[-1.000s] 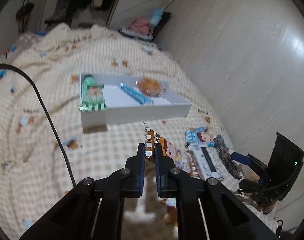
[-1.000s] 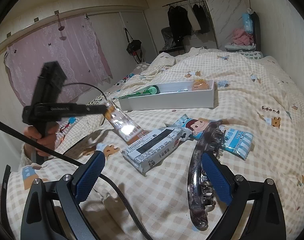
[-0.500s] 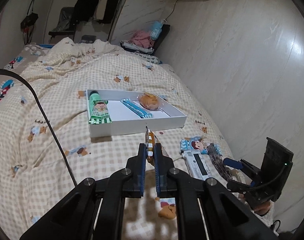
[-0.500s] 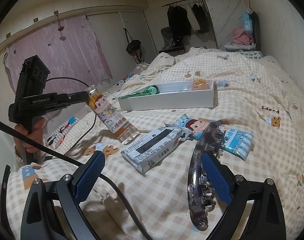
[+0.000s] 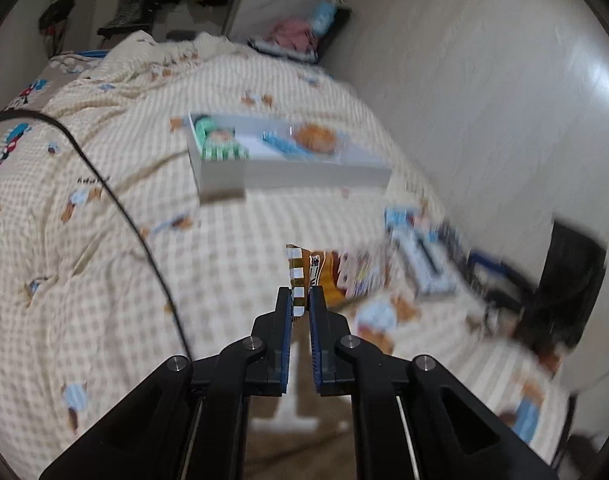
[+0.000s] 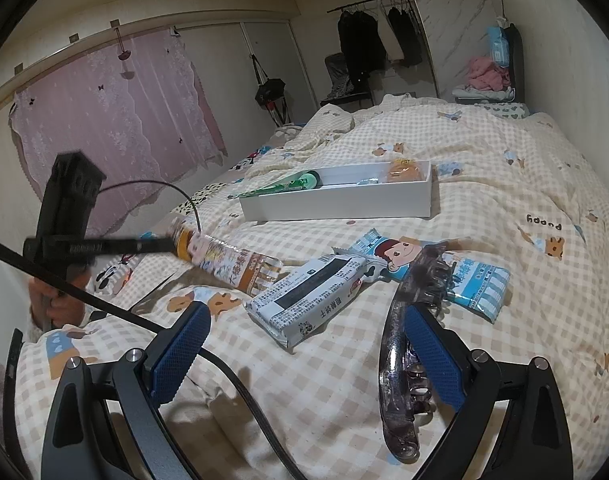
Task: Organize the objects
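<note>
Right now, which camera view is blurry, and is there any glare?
Left wrist view: motion-smeared, especially the white tray and packets, with glare on the wall. Right wrist view: mostly sharp; only the snack packet in the left claw blurs.

Right wrist view. Checked cream bedspread (image 6: 504, 208) fills the frame's middle and right. White rectangular tray (image 6: 336, 200) sits at upper centre; in it a green foil packet (image 6: 288, 185) at the left end, a round orange pastry (image 6: 404, 171) at the right. Below the tray, mid-frame: a white paper-wrapped pack (image 6: 312, 294), with a blue-and-white cartoon snack bag (image 6: 424, 266) to its right. A dark translucent hair claw (image 6: 408, 340) lies lower right, overlapping that bag.
</note>
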Available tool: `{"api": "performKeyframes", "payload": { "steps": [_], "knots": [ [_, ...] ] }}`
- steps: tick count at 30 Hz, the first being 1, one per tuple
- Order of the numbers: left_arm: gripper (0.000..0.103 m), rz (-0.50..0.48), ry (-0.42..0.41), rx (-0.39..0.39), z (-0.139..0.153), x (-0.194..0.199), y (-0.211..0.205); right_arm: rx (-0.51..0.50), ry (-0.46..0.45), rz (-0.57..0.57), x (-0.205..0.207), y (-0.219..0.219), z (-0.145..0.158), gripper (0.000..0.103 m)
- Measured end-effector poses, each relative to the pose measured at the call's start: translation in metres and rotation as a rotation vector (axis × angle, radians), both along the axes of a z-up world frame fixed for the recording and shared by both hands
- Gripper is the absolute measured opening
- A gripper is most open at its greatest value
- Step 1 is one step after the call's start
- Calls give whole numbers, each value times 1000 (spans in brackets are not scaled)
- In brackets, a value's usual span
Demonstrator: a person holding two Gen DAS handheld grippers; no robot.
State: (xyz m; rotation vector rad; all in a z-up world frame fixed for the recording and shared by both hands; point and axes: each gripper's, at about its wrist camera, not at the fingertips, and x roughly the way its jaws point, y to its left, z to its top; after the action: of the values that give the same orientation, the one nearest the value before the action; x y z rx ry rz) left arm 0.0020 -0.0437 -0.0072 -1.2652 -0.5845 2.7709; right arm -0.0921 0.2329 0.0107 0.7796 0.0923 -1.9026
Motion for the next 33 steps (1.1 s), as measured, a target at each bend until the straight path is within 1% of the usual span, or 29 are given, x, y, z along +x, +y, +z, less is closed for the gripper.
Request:
{"api": "performKeyframes", "payload": {
  "steps": [2,3,4,6,8,9,11,12,13,14,15,18,20,23,24,26,27,29,31,33],
  "knots": [
    [11,-80,-55,-77,-7,9,9,0,-4,6,-1,-1,-1,98],
    [12,-116,-71,-102,-9,12,12,-2,-11,9,-2,-2,-1,98],
    [12,-140,-77,-127,-10,15,13,0,-13,10,-3,-2,-2,98],
    [15,-181,-83,-209,-12,19,15,4,-14,12,-3,-3,-2,98],
    [26,-214,-74,-335,-12,23,14,2,-18,18,-4,-3,-3,98],
    [35,-219,-45,-369,-12,22,14,0,-19,19,-3,-3,-4,98],
    [60,-248,20,-402,-9,18,13,7,-20,23,-3,-5,-5,98],
    [64,-272,60,-434,-9,13,15,12,-17,23,-3,-5,-5,98],
    [66,-286,73,-458,-9,8,18,13,-17,23,-3,-6,-5,98],
    [66,-314,74,-486,-12,1,22,14,-17,26,-3,-6,-5,98],
    [66,-333,70,-495,-13,-4,25,14,-18,26,-3,-6,-6,98],
    [66,-424,40,-487,-21,-15,34,15,-17,27,-2,-5,-6,98],
    [66,-435,37,-515,-24,-17,37,13,-21,27,-3,-6,-6,98],
    [66,-422,42,-474,-24,-18,33,13,-18,28,-1,-6,-6,98],
    [64,-419,35,-463,-25,-19,32,14,-19,29,-1,-6,-6,98],
    [48,-425,18,-440,-28,-18,33,14,-21,29,-2,-6,-7,98],
    [45,-427,20,-433,-29,-14,34,14,-22,29,-1,-5,-7,99],
    [36,-423,37,-448,-27,-7,36,14,-21,30,0,-5,-6,99],
    [35,-411,42,-455,-26,-2,37,16,-21,33,-1,-5,-6,101],
    [35,-408,29,-433,-27,-5,34,17,-21,33,-1,-5,-6,101]
  ]
}}
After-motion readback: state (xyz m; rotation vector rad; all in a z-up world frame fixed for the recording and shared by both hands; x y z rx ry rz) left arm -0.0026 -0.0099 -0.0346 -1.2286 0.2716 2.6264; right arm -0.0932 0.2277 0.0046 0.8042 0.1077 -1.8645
